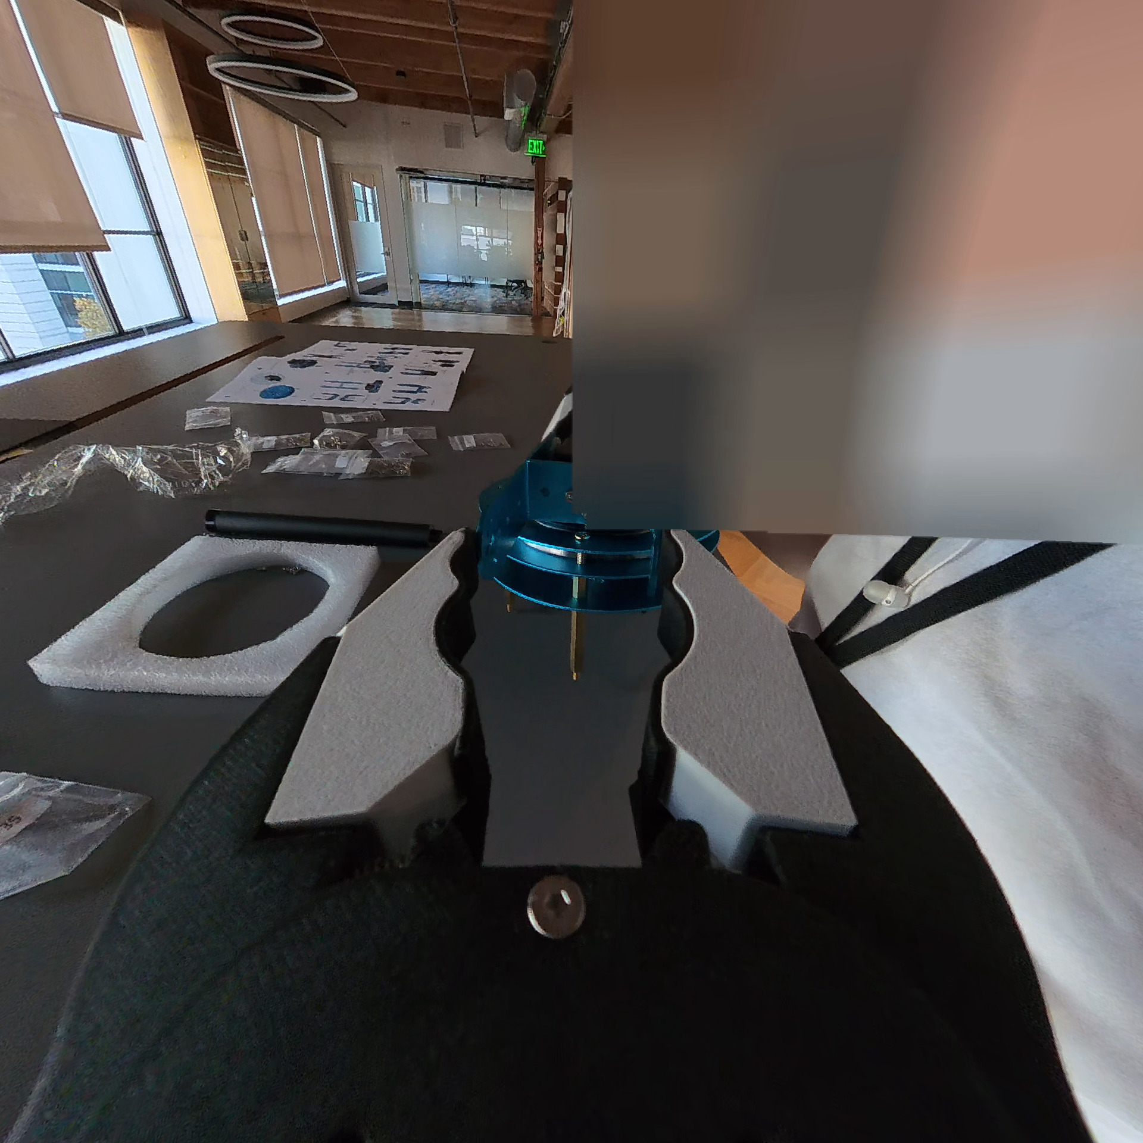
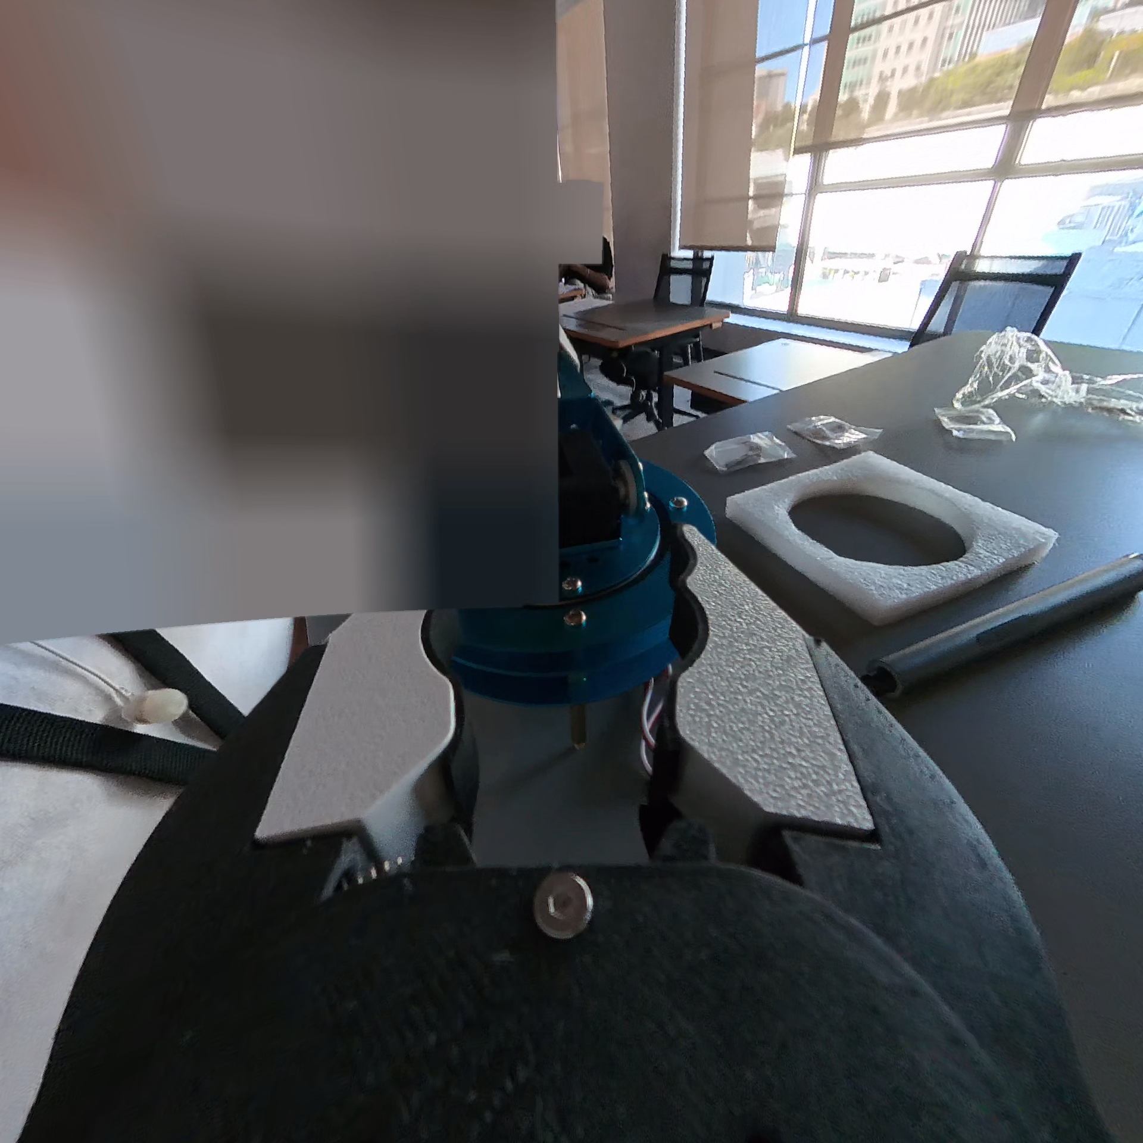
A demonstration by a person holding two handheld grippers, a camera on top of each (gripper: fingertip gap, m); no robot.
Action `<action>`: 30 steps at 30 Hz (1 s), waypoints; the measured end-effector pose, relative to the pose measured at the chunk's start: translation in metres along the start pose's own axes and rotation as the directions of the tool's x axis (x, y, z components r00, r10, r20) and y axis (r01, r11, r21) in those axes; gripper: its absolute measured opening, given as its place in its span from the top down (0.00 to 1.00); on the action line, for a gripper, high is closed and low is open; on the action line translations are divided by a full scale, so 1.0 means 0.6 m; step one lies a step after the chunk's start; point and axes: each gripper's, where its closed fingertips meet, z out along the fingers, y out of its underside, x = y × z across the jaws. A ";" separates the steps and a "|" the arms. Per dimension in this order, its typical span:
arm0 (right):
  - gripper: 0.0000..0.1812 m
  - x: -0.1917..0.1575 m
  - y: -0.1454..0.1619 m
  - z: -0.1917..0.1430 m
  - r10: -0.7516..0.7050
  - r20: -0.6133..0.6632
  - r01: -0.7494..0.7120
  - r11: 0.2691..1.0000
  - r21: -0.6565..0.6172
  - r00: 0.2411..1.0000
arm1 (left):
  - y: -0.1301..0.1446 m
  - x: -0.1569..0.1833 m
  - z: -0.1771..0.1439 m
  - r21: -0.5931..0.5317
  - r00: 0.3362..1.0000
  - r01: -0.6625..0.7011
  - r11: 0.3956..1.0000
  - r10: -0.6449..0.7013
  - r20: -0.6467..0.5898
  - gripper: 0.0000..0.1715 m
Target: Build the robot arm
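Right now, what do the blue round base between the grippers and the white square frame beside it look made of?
Blue round base: likely anodised metal; glossy, thin stacked plates with screws. White square frame: packing foam; matte, grainy surface, oval cutout.

Writing shows on a green lit sign [image 1: 535, 147], printed sheet [image 1: 352, 377] and bag label [image 1: 15, 822].

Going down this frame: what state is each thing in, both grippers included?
left hand-held gripper: shut on blue metal base
right hand-held gripper: shut on blue metal base
blue metal base: held off the table, brass standoffs pointing down
white foam frame: flat, cut-out empty
black tube: lying on its side
small parts bags: scattered
printed sheet: spread flat
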 end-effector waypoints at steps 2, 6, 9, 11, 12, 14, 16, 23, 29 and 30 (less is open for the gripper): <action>0.62 0.006 0.002 0.003 -0.013 -0.004 0.013 1.000 -0.016 1.000 | -0.005 -0.004 0.004 -0.003 1.000 0.018 1.000 -0.018 0.001 0.67; 0.67 0.009 -0.011 0.007 0.021 0.037 -0.021 1.000 0.003 0.999 | -0.012 -0.012 0.012 -0.003 0.998 0.064 0.998 -0.064 0.001 0.67; 0.67 0.014 -0.011 0.007 0.054 0.073 -0.054 0.999 -0.007 0.996 | -0.019 -0.019 0.019 0.008 0.995 0.098 0.995 -0.098 -0.003 0.67; 0.66 0.018 -0.011 0.006 0.084 0.093 -0.083 0.996 -0.012 0.992 | -0.024 -0.024 0.024 0.008 0.993 0.119 0.993 -0.119 -0.007 0.67; 0.66 0.020 -0.011 0.005 0.102 0.104 -0.101 0.995 -0.016 0.989 | -0.026 -0.026 0.027 0.006 0.992 0.124 0.992 -0.124 -0.007 0.67; 0.68 0.024 -0.011 0.003 0.132 0.117 -0.131 0.991 -0.016 0.984 | -0.030 -0.031 0.032 -0.004 0.991 0.136 0.991 -0.136 -0.006 0.67; 0.68 0.029 -0.010 0.001 0.162 0.128 -0.161 0.987 -0.013 0.979 | -0.033 -0.035 0.037 -0.019 0.990 0.139 0.990 -0.139 -0.004 0.67; 0.66 0.042 -0.009 -0.007 0.264 0.155 -0.269 0.963 0.011 0.952 | -0.038 -0.045 0.053 -0.071 0.991 0.132 0.989 -0.132 0.008 0.66; 0.68 0.056 -0.008 -0.010 0.363 0.155 -0.370 0.929 0.018 0.919 | -0.047 -0.062 0.065 -0.071 0.978 0.208 0.975 -0.207 0.020 0.66; 0.68 0.058 -0.007 -0.011 0.378 0.154 -0.385 0.923 0.019 0.913 | -0.048 -0.065 0.067 -0.069 0.975 0.222 0.973 -0.221 0.022 0.66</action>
